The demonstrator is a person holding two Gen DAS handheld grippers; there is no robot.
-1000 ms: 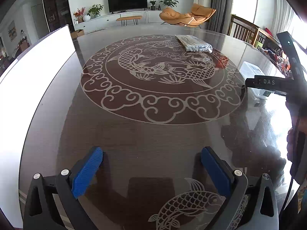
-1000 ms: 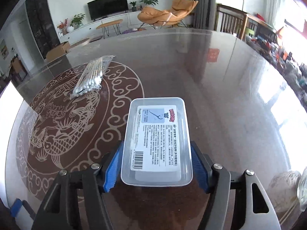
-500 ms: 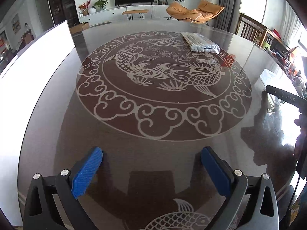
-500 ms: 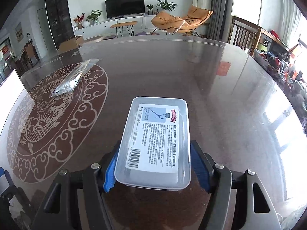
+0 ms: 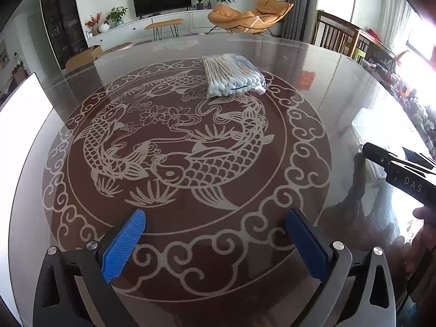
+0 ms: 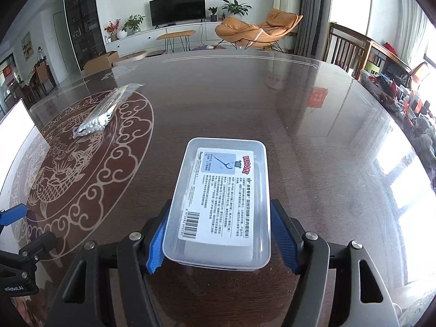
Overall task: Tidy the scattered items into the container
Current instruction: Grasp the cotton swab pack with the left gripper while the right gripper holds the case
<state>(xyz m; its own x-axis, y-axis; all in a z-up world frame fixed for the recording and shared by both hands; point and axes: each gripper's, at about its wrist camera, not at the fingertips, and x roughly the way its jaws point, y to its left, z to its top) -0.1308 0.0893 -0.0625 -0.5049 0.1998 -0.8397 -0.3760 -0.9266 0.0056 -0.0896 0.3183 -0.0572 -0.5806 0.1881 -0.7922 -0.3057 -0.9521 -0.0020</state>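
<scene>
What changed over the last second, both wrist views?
The left gripper, open and empty, has swung toward the bag of cotton swabs, now nearer and more central in its view. The right gripper stays clamped on the clear plastic box, turned slightly right. The bag hasn't moved on the table.

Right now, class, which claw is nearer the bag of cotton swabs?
Left, probably. The left claw faces the bag of cotton swabs across the fish pattern; the right claw sees it far off to its left.
</scene>
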